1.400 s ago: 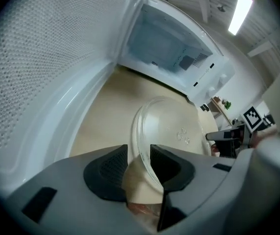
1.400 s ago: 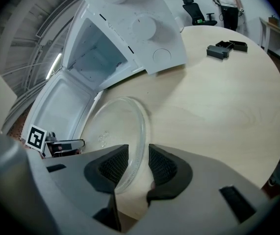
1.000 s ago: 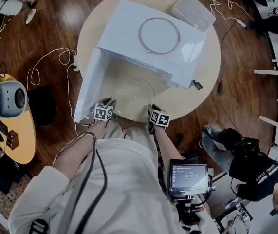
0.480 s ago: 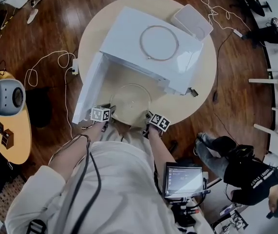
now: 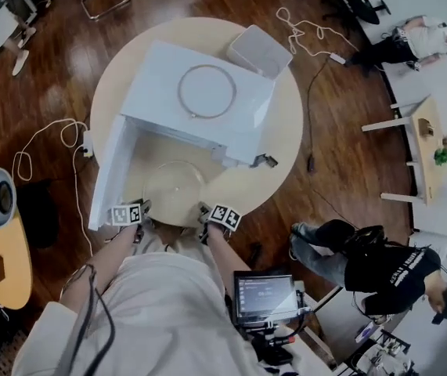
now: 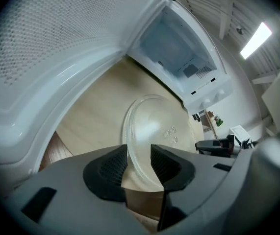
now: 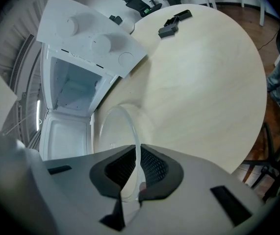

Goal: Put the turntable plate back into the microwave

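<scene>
The clear glass turntable plate (image 5: 172, 188) lies flat on the round table (image 5: 278, 143), in front of the white microwave (image 5: 156, 73), whose door (image 5: 112, 171) swings out to the left. My left gripper (image 5: 142, 207) is at the plate's near left rim. In the left gripper view this gripper (image 6: 139, 165) is open, with the plate's rim (image 6: 152, 126) passing between its pads without a visible squeeze. At the near right rim, my right gripper (image 5: 205, 211) has just been closing. In the right gripper view it (image 7: 139, 168) is shut on the thin edge of the plate (image 7: 115, 129).
A thin ring (image 5: 206, 92) rests on top of the microwave. A white box (image 5: 260, 51) stands behind it, and a cable (image 5: 301, 26) trails off the table. The microwave's cavity (image 6: 179, 58) is open. A person (image 5: 380, 269) crouches at lower right.
Both grippers have settled lower onto the plate's near edge. The right gripper has rolled, its marker cube now tilted. The plate has kept its spot before the microwave.
</scene>
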{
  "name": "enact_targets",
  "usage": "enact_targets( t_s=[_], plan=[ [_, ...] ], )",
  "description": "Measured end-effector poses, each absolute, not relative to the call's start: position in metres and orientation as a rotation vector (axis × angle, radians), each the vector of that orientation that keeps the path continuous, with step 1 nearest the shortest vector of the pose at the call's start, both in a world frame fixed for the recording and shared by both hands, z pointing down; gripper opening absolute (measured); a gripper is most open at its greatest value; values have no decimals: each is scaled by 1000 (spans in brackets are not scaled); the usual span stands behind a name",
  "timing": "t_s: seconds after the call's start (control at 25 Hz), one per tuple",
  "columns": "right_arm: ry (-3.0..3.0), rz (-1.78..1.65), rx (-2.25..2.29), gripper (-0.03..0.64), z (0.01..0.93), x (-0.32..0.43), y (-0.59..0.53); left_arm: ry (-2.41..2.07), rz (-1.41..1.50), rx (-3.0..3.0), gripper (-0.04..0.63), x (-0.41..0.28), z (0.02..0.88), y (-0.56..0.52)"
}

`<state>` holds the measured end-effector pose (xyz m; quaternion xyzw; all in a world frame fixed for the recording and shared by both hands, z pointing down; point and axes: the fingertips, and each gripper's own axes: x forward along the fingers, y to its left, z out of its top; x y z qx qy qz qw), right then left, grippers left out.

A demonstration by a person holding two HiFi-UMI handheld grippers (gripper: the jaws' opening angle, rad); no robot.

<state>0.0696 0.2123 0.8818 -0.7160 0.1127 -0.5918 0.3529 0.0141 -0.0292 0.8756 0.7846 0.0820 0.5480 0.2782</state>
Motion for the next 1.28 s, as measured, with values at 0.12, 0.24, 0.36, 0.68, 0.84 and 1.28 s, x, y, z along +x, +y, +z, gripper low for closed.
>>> enact_targets(
  t_s=[0.12,0.24,0.36,0.68,0.84,1.28],
  plan=[
    [287,-1507,-1819,34,855,75,212,215,1436,2058,135,13,866,-13],
    [290,-1485,-1785,31,827,67,211,221,1402,1996,145,-3,851,3],
    [308,-1456,-1771,30,817,77,204,189,1319,1943,153,2,850,3],
    [308,-1463,-1703,29,808,84,202,116,1197,1838,212,10,851,2],
    [315,-1451,-1646,29,802,87,192,115,1111,1687,278,13,851,11],
    [327,-1472,-1540,29,789,81,182,181,802,1270,279,37,827,67]
  ],
)
